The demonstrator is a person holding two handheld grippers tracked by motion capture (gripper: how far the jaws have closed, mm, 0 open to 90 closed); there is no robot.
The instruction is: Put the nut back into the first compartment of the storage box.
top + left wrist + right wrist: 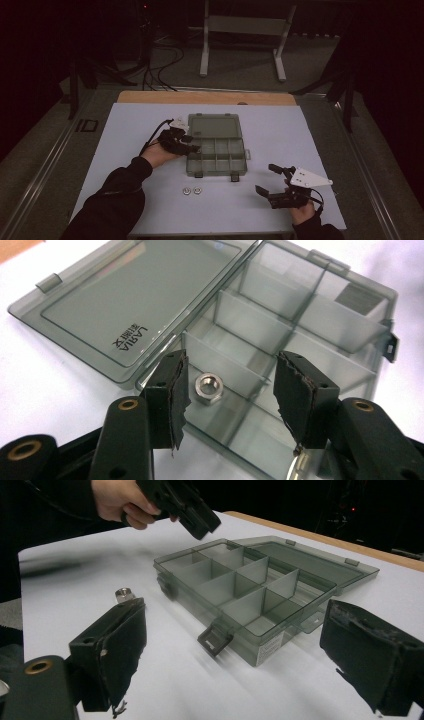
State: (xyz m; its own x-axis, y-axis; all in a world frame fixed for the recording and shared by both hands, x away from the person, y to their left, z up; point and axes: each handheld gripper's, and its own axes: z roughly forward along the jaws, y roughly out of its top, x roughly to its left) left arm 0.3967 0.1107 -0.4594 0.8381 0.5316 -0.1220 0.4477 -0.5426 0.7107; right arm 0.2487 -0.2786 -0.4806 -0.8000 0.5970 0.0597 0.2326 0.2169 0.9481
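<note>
High view: organizer box (216, 151) lies open on the counter (280, 130), lid flat behind it; left tool (186, 141) hovers at the box's left edge, right tool (272, 181) well off to its right, jaws apart; two nuts (192, 190) just in front of the box. Left gripper view: jaws apart, empty, over a nut (208, 388) in a compartment. Right gripper view: jaws wide, box ahead. Nuts look small, hard, slick steel, likely to roll; grip across flats.
</note>
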